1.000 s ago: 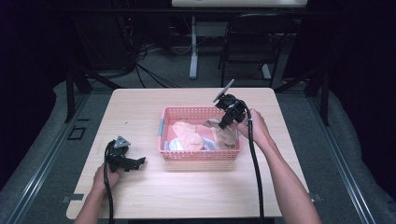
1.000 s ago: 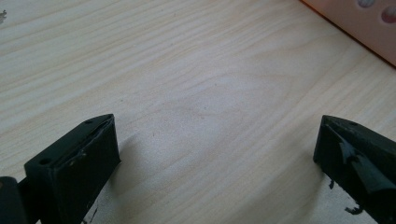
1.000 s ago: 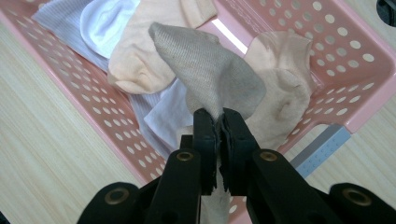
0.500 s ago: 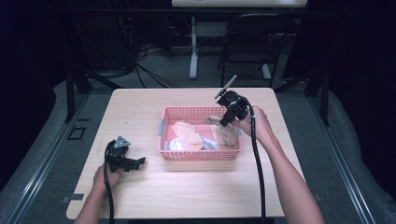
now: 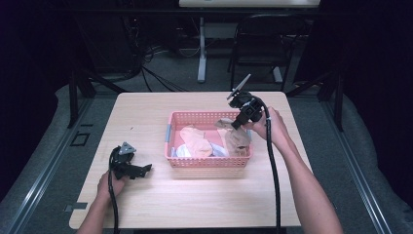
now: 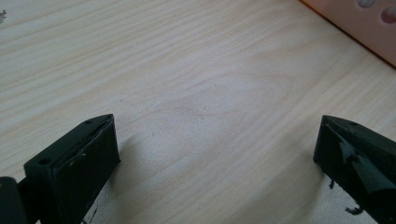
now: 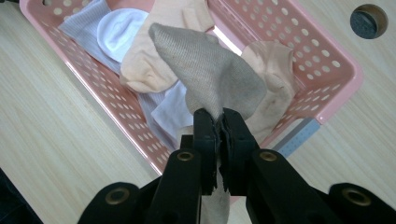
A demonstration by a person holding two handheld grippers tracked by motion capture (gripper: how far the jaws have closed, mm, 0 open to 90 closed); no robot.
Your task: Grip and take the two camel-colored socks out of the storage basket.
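I work at a light wooden table (image 5: 195,204) with fine lines in the wood. The room around it is dark, with grey floor, a black chair (image 5: 258,48) behind the table and many cables (image 5: 146,73) on the floor.

A pink basket (image 5: 209,163) with little holes sits in the middle of the table. In it lie peach socks (image 5: 195,141), a white sock (image 7: 122,32) and a pale striped one (image 7: 86,23). A small round hole (image 7: 369,21) sits in the table beside the basket.

My right claw (image 7: 218,119) is clenched on a grey-brown sock (image 7: 210,70). The sock hangs just above the right end of the basket, over the other socks.

My left claw (image 5: 139,169) rests on the table, well apart from the basket, to its left. Its jaws stand wide open with only bare wood between them. Nothing stands between it and the basket.
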